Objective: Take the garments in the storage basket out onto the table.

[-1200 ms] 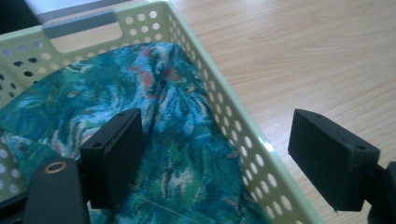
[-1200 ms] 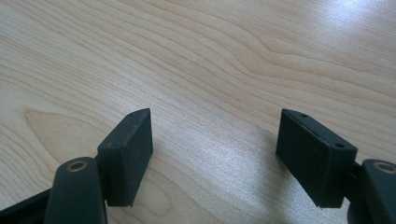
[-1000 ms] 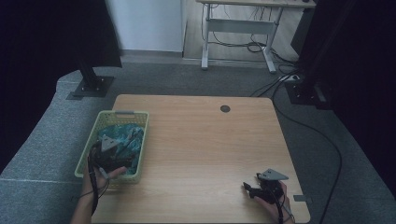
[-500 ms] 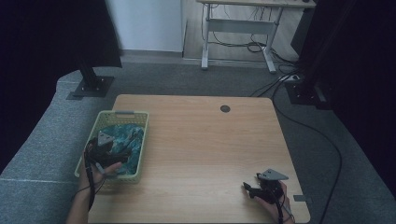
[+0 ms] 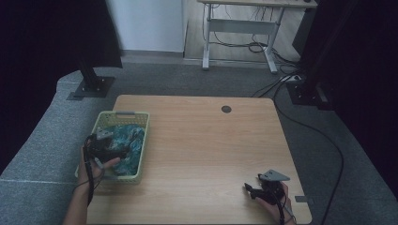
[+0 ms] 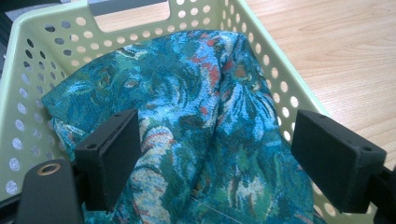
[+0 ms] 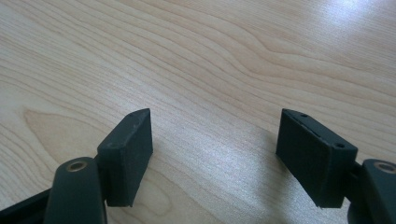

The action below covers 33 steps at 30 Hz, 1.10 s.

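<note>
Left gripper view: left tool [image 6: 215,161] spread over cloth [image 6: 187,121], seemingly hovering.

Crumpled teal patterned cloth [image 6: 196,126] in basket [image 6: 32,70]

— Where's the left forearm [image 5: 77,208]?

— Lower left of the high view, rising from the bottom edge. Its black two-jaw left gripper [image 5: 105,151] sits just above the hand [image 5: 94,168], jaws spread wide.

— And the other?

— The black right gripper with the grey three-cornered plate [image 5: 263,187] is at the lower right, jaws also well apart, hand [image 5: 277,206] beneath it.
</note>
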### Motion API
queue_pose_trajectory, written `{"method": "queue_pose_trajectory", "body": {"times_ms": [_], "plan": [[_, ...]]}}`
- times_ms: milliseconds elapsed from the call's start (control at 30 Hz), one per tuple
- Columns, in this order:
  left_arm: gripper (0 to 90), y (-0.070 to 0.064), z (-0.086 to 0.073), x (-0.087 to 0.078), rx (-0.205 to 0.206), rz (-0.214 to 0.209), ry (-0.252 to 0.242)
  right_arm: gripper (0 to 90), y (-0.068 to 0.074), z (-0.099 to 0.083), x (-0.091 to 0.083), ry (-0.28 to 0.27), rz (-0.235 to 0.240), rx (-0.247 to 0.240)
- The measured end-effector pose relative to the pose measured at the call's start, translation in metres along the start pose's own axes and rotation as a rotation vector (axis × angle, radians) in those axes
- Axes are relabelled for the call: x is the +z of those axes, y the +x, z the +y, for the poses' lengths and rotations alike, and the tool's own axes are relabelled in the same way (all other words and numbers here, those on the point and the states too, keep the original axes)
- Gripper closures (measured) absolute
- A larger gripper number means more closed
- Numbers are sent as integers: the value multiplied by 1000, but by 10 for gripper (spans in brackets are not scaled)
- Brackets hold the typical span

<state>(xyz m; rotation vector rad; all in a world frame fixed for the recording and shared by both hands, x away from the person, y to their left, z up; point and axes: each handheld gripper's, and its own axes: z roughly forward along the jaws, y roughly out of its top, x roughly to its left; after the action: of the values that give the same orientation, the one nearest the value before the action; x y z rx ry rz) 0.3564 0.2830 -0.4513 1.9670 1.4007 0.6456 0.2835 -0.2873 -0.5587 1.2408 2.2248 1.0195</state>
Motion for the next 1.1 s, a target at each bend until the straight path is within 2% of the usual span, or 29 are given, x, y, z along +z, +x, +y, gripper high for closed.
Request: {"method": "queue_pose_trajectory", "body": {"times_ms": [533,700,867,1100], "plan": [[154,15,8,29,-59,-6,82,263,0,0,0,0,0,0],[154,17,9,40,-68,9,107,263,0,0,0,0,0,0],[154,16,9,50,-50,21,146,263,0,0,0,0,0,0],[149,11,8,61,-34,2,176,263,0,0,0,0,0,0]]}}
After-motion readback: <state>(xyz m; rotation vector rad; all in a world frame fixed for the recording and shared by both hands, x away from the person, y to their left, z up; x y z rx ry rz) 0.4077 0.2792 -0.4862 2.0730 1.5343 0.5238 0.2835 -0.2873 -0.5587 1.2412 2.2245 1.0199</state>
